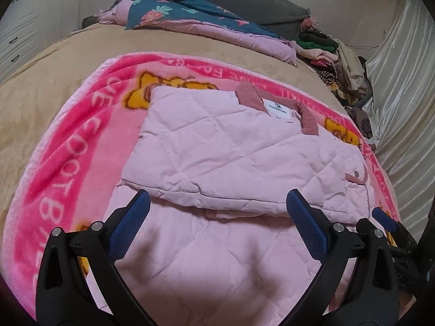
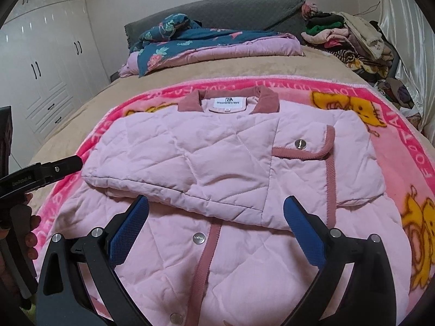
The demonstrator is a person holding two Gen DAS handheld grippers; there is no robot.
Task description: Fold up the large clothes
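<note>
A pale pink quilted jacket with a dusty-rose collar lies on a bright pink cartoon blanket. Both sleeves are folded across its chest; its lower half lies flat toward me. My left gripper is open and empty, hovering over the jacket's lower left part. My right gripper is open and empty above the button placket, just below the folded sleeves. In the right wrist view the jacket shows a snap pocket flap. The left gripper's body shows at that view's left edge.
The blanket lies on a beige bed cover. A teal floral quilt lies at the grey headboard. A pile of clothes sits at the far right, by a shiny curtain. White wardrobes stand left.
</note>
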